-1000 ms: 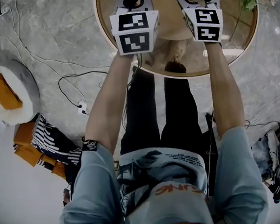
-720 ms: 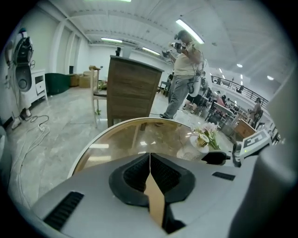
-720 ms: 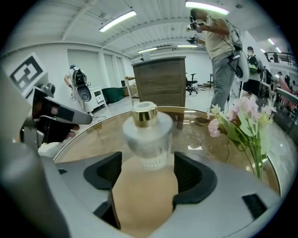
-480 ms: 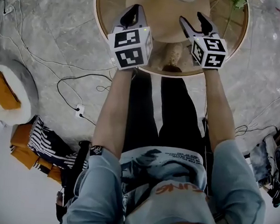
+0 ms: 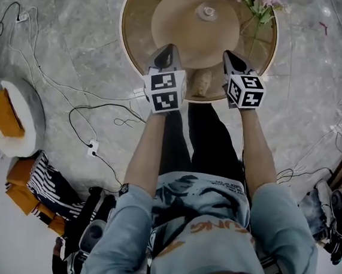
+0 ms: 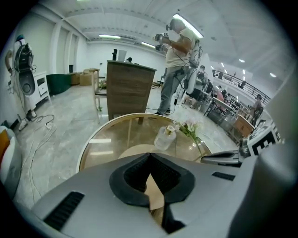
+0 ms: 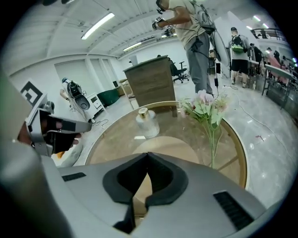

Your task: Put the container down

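**Head view.** The container (image 5: 207,11) is seen standing near the middle of the round glass table (image 5: 128,45), well apart from both grippers. The left gripper (image 5: 167,50) and right gripper (image 5: 233,58) are held over the table's near edge. Flowers (image 5: 259,0) are set at the far right of the table. The container is judged to be already put down.

**Left gripper view.** The jaws are shown pressed together at their tips, with nothing caught between them. Beyond them the container (image 6: 165,137) is seen upright on the glass, just beside the flowers (image 6: 188,128). It is a clear, squat bottle with a narrow neck and a pale cap. It is judged to be glass, so stiff, smooth and breakable, and probably light unless it is filled. Its contents cannot be made out.

**Right gripper view.** These jaws are also closed on each other and empty. The container (image 7: 146,123) is seen ahead, untouched, left of the flowers (image 7: 207,104).

If it is to be taken up again, the broad body is the better place, gripped squarely across its sides. The cap may be loose, and the neck gives little surface. Slipping is to be expected on the smooth wall. Glass meets glass here, so any contact with the table is best kept gentle.
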`<action>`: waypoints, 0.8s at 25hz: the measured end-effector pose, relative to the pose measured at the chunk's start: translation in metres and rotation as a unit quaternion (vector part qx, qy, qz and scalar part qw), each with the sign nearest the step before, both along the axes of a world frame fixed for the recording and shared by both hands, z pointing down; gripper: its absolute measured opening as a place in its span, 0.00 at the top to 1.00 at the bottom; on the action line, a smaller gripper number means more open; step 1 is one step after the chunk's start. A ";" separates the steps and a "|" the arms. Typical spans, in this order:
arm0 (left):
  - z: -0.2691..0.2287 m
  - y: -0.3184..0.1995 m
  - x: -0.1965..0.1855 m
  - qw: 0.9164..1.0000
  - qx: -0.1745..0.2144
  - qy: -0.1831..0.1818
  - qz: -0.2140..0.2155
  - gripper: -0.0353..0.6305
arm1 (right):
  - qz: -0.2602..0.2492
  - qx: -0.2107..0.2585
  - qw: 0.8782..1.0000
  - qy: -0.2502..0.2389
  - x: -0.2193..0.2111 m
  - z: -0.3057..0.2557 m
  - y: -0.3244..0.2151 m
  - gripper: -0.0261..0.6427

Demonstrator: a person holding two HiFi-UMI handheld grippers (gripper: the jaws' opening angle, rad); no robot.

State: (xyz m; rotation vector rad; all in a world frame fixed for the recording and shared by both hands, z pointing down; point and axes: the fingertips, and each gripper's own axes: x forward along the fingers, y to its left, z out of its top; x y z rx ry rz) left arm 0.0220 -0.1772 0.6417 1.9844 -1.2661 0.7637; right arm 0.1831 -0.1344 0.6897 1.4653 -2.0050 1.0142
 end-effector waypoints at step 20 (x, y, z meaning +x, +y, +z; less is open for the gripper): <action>-0.309 -0.014 0.034 0.971 0.209 0.072 -0.094 0.91 | 0.003 0.234 0.972 -0.006 -0.002 -0.332 -0.053 0.94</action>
